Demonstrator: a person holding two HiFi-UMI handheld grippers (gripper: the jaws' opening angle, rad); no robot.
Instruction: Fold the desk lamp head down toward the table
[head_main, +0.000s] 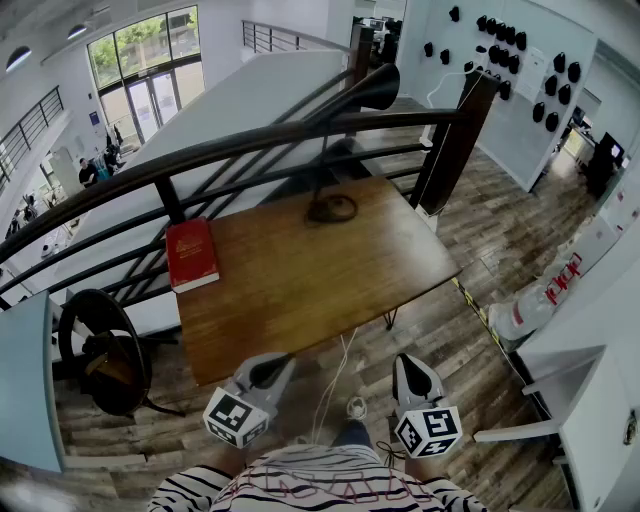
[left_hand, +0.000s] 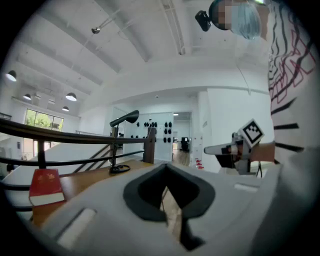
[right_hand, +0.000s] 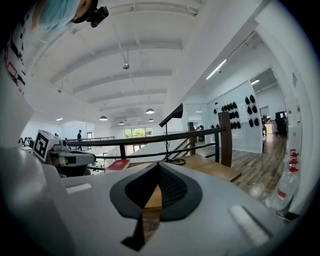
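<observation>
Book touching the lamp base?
No, the red book lies at the left edge of the table, the lamp base apart at the far edge.

The bare middle of the table (head_main: 310, 285) lay open before my claws; the red book (head_main: 191, 253) blocked its left edge, and the railing (head_main: 250, 140) crowded close behind the lamp base (head_main: 332, 209).

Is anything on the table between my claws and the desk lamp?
Nothing visible does. Bare table separates the left claw and right claw from the desk lamp at its far edge; the red book lies off to the left.
</observation>
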